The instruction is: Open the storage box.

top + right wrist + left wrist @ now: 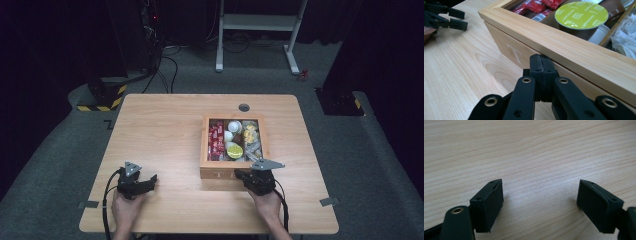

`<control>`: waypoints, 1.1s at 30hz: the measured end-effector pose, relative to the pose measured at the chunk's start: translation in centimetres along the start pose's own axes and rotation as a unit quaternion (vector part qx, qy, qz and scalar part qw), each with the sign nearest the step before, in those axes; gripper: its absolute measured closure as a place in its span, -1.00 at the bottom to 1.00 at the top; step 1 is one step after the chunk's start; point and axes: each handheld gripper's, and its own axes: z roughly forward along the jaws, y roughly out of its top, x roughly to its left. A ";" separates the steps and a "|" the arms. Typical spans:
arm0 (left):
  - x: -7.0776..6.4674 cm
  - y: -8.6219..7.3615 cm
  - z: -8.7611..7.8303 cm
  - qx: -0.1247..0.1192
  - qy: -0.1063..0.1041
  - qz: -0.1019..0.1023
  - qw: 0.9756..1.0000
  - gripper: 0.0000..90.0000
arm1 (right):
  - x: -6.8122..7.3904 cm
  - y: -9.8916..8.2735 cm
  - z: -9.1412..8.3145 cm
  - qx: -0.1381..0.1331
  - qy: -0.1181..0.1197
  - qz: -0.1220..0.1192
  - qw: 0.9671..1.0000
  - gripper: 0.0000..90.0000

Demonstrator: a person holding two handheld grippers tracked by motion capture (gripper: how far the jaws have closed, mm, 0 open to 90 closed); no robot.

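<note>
At the left of the desk (pixel 165 130) we rest our left claw (pixel 150 181) with its jaws spread wide and nothing between them; its own view looks down on bare wood grain. It sits well apart from the wooden box (pixel 206 150), which stands right of the desk's middle with its lid off.

Moving right, the box holds red sachets (pixel 534 6) in the left compartment, then a yellow-lidded cappuccino capsule (pixel 581 13) and white wrappers (pixel 624 42) beyond a divider. Our right claw (pixel 541 66) is pinched fully closed on nothing, its tips at the box's near front wall just below the rim, beside the letter T (pixel 516 53); whether they touch, we cannot tell.

We judge the step in hand to be reaching into the box. To do it well, we should lift the right claw clear of the rim first, open its jaws before descending, and come straight down over one item, so neighbours are not dragged along. The left claw could steady the box's side.
</note>
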 end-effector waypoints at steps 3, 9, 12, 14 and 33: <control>0.0 0.0 0.0 0.000 0.000 0.000 1.000 -0.52 | 0.0 0.0 0.0 0.000 -0.001 0.001 1.000 1.00; 0.0 0.0 0.0 0.000 0.000 0.000 1.000 -0.52 | -0.2 -0.2 -0.5 -0.007 -0.012 0.001 1.000 1.00; 0.0 0.0 0.0 0.000 0.000 0.000 1.000 -0.52 | -0.4 -0.3 -0.7 -0.008 -0.016 0.001 1.000 1.00; 0.0 0.0 0.0 -0.001 0.000 0.000 1.000 -0.52 | -0.6 -0.3 -1.0 -0.008 -0.019 0.002 1.000 1.00; 0.0 0.0 0.0 -0.001 0.000 0.000 1.000 -0.52 | -1.7 0.1 -2.5 -0.023 -0.042 0.001 0.999 1.00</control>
